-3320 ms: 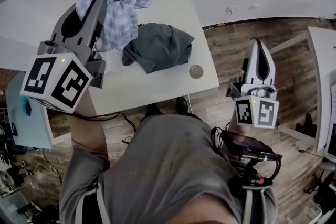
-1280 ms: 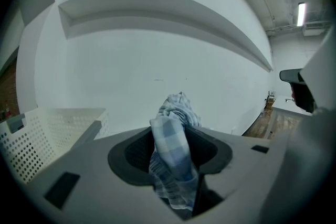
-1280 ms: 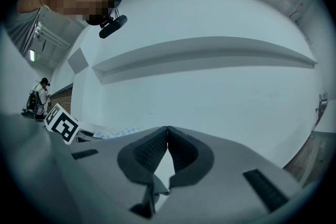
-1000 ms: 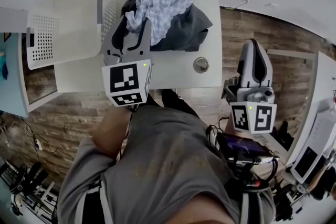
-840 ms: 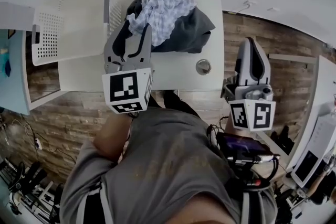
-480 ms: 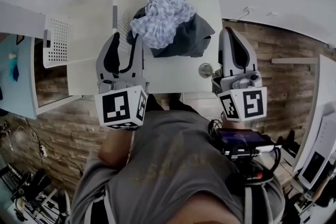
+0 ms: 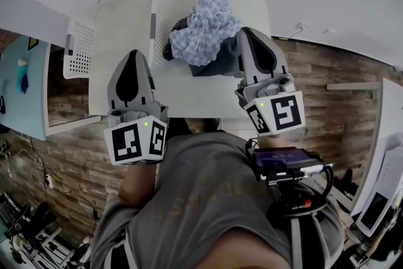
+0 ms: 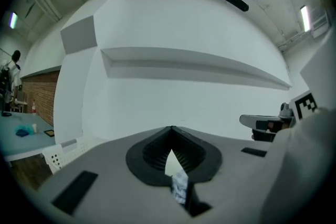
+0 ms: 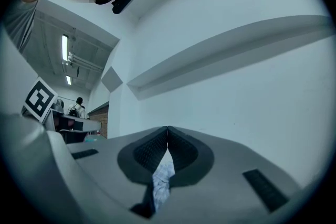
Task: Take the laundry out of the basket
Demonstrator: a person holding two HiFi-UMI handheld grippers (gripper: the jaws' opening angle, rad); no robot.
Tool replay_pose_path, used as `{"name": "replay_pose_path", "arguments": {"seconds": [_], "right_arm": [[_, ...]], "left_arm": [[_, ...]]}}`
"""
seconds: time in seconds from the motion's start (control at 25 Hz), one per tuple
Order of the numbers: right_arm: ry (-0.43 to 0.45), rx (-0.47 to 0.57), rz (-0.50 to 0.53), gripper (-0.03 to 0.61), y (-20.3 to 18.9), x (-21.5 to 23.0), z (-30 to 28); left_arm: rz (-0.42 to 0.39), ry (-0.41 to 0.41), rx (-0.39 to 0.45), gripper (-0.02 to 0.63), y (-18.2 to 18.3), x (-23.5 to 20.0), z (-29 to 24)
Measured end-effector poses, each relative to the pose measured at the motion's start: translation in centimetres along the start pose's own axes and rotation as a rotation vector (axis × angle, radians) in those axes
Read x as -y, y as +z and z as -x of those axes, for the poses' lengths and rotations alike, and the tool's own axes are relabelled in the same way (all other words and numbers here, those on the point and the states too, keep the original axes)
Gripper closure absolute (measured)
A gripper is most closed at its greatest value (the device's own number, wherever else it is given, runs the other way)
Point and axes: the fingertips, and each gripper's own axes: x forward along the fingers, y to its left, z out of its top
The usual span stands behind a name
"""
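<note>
A blue-and-white checked cloth (image 7: 204, 28) lies bunched on top of a dark grey garment (image 7: 221, 61) on the white table (image 7: 189, 96). The white perforated laundry basket (image 7: 116, 28) stands to their left. My left gripper (image 7: 132, 53) is shut and holds nothing; it hovers over the table's front left, apart from the pile. My right gripper (image 7: 247, 31) is shut too, with its tip beside the pile's right edge. In the left gripper view the jaws (image 8: 171, 127) meet, and a strip of checked cloth (image 8: 179, 185) shows below them. The right gripper view (image 9: 167, 127) shows the same, with the checked cloth (image 9: 164, 178) beyond.
A pale blue table (image 7: 25, 85) stands at the far left and another white desk (image 7: 389, 135) at the far right. A wood floor (image 7: 327, 91) runs around the table. A wall socket with a cable (image 7: 297, 27) sits behind it. The basket's edge (image 8: 58, 153) shows in the left gripper view.
The left gripper's jaws have closed and it has drawn back from the pile toward the front left. The right gripper has swung in from the right to the pile's edge.
</note>
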Motion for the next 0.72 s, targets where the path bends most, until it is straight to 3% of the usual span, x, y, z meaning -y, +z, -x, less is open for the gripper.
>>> {"name": "replay_pose_path", "arguments": {"seconds": [0.28,0.72], "right_arm": [[0.042,0.01,0.023,0.571,1.1,-2.2,-2.4],[0.057,0.003,0.084,0.572,1.4,-4.2,-3.8]], "left_arm": [[0.043,0.026,0.072,0.606,1.7,-2.0,0.6],[0.059,0.003,0.098,0.606,2.3,-3.3,-0.2]]}}
